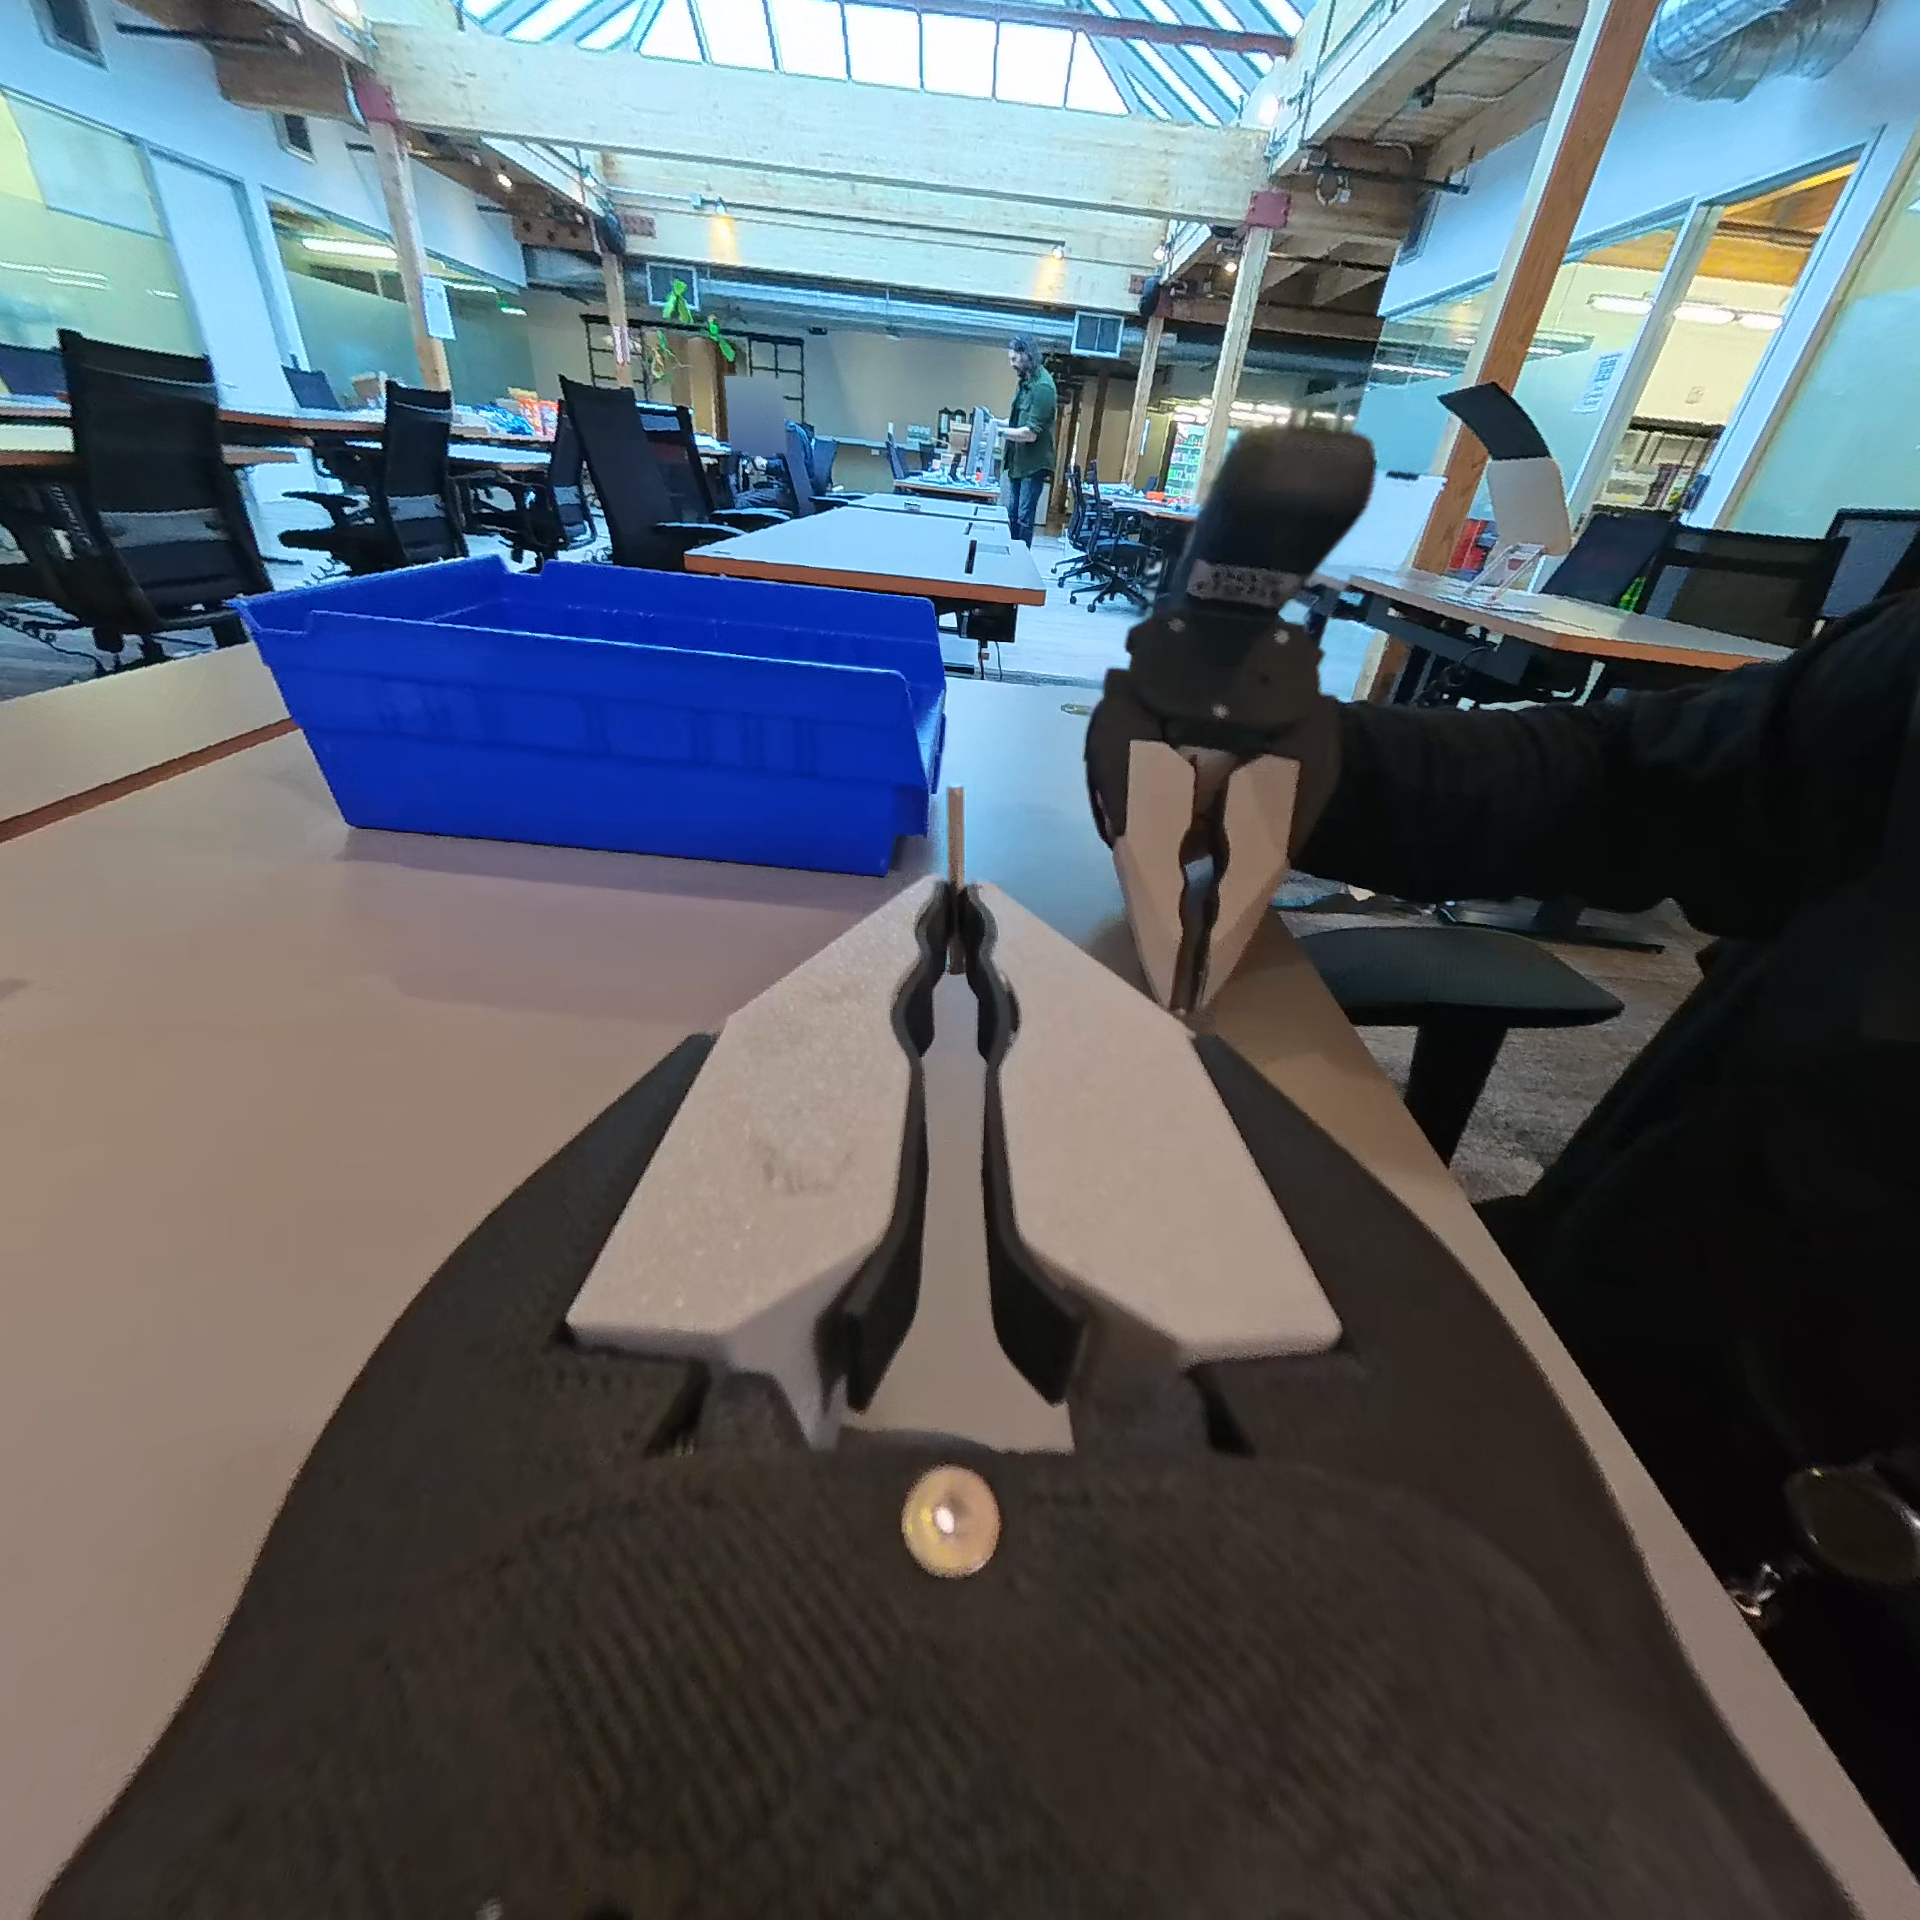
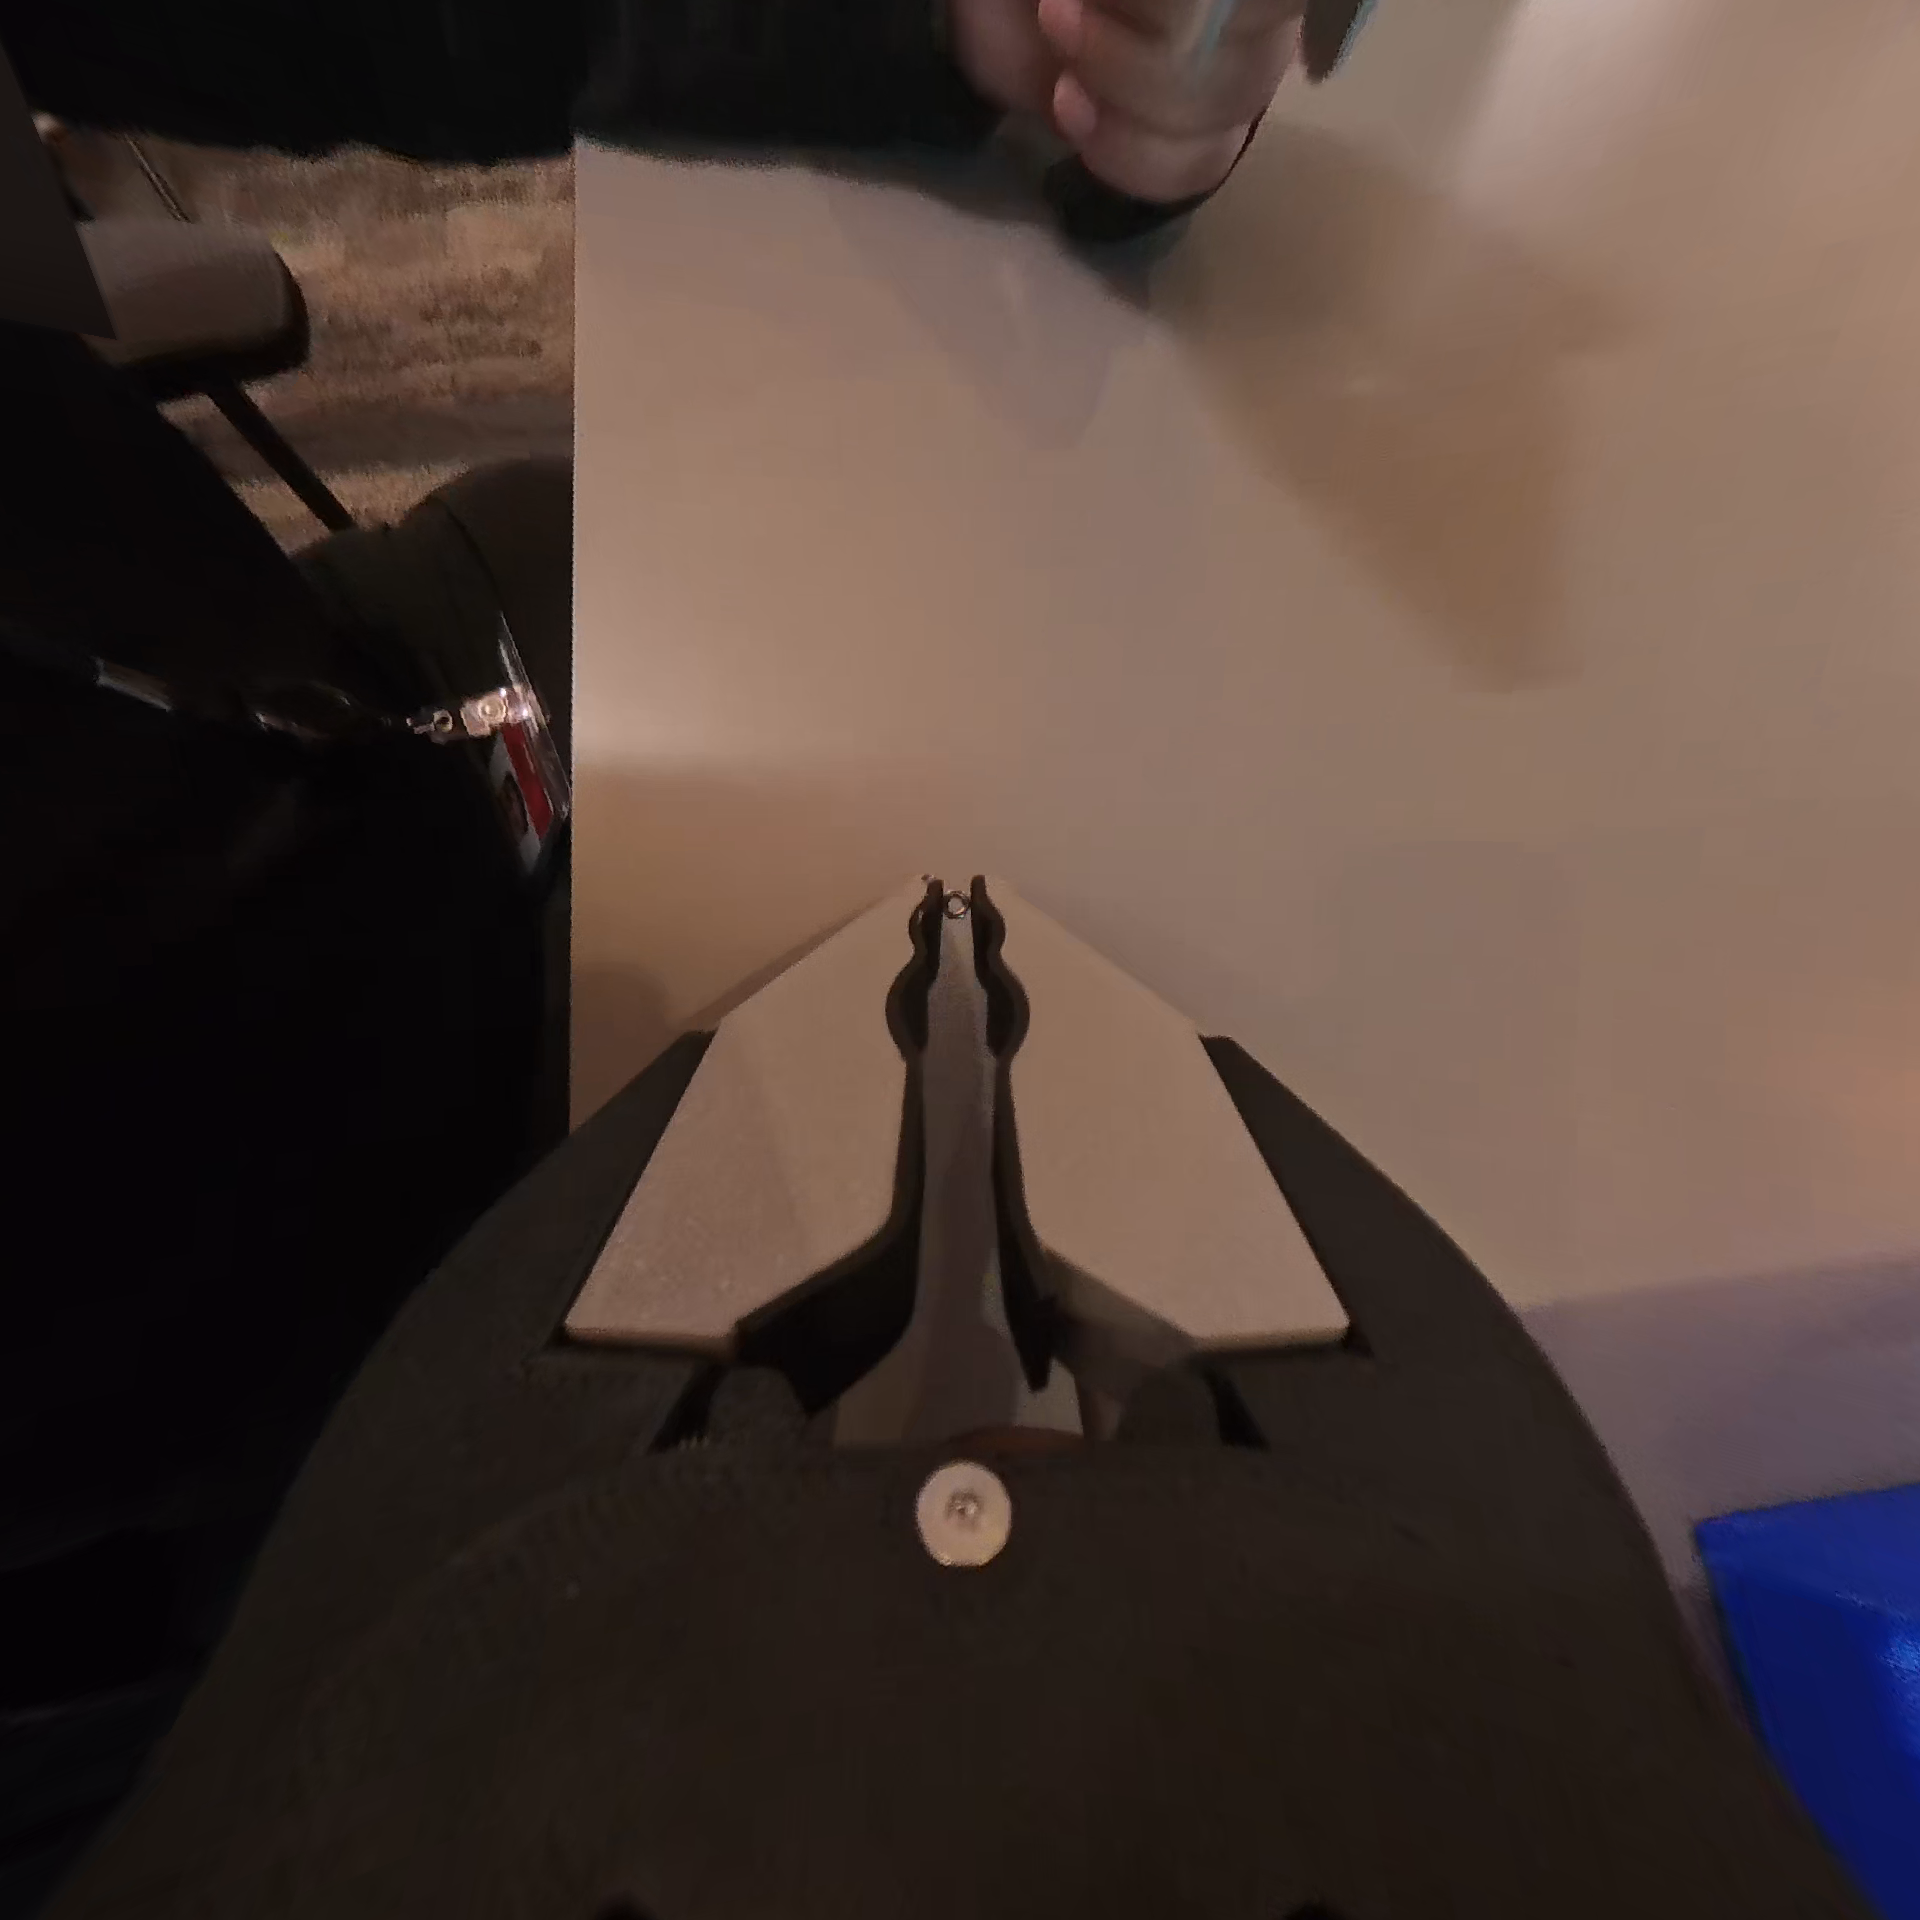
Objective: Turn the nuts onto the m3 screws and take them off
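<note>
- One screw is showing: a thin, pale metal rod standing upright, its lower end pinched between the tips of the left gripper, which is closing tight on it just above the table.
- One nut is showing in the right wrist view: a tiny silvery ring sitting between the tips of the right gripper, whose fingers are drawn nearly together around it.
- In the left wrist view the right gripper is appearing farther off, pointing steeply down at the table edge, well to the right of the screw and apart from it.
- Two grippers are in use, each with pale wedge-shaped fingers lined in black on a black body.
- One blue plastic bin is sitting on the table behind the screw; its inside is not visible from here. A corner of the same blue bin is showing at the lower right of the right wrist view.
- A dark sleeve is reaching in from the right, holding the right gripper.
- A hand is showing blurred at the top of the right wrist view.
- Behind, an open office is stretching away with black chairs, desks and one standing person in the distance.
- The thread on the screw is too fine to make out.
</note>
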Tool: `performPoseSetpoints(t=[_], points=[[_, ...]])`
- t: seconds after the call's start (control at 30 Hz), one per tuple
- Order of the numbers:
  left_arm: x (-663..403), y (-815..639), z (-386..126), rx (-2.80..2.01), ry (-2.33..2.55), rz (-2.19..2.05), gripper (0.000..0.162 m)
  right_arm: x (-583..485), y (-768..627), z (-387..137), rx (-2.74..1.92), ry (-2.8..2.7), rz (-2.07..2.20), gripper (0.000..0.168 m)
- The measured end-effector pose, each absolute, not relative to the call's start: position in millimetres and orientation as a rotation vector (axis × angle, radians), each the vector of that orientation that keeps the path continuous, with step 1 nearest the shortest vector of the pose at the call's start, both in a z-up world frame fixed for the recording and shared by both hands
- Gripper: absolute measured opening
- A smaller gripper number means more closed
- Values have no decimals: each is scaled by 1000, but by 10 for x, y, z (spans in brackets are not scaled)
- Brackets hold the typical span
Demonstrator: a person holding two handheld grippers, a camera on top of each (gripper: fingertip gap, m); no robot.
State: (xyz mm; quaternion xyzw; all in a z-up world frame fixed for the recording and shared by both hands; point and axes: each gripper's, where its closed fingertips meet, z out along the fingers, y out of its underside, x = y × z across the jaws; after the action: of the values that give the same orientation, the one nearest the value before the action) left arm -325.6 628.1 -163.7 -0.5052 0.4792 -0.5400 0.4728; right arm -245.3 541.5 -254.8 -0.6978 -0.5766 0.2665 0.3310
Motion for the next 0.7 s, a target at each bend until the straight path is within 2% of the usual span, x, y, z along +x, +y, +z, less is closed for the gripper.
performPoseSetpoints(t=[0.4,0.57,0.7], points=[[-3045,6068,-1725,-1248,1267,-1284,0,-2914,5962,-1389,-1680,-1370,996,2],[-2995,6050,-1743,-1261,1271,-1261,0,-3175,6140,-1216,-1695,-1431,1018,0],[-3004,6128,-1740,-1309,1222,-1285,0,-3281,6253,-1321,-1740,-1480,933,0]])
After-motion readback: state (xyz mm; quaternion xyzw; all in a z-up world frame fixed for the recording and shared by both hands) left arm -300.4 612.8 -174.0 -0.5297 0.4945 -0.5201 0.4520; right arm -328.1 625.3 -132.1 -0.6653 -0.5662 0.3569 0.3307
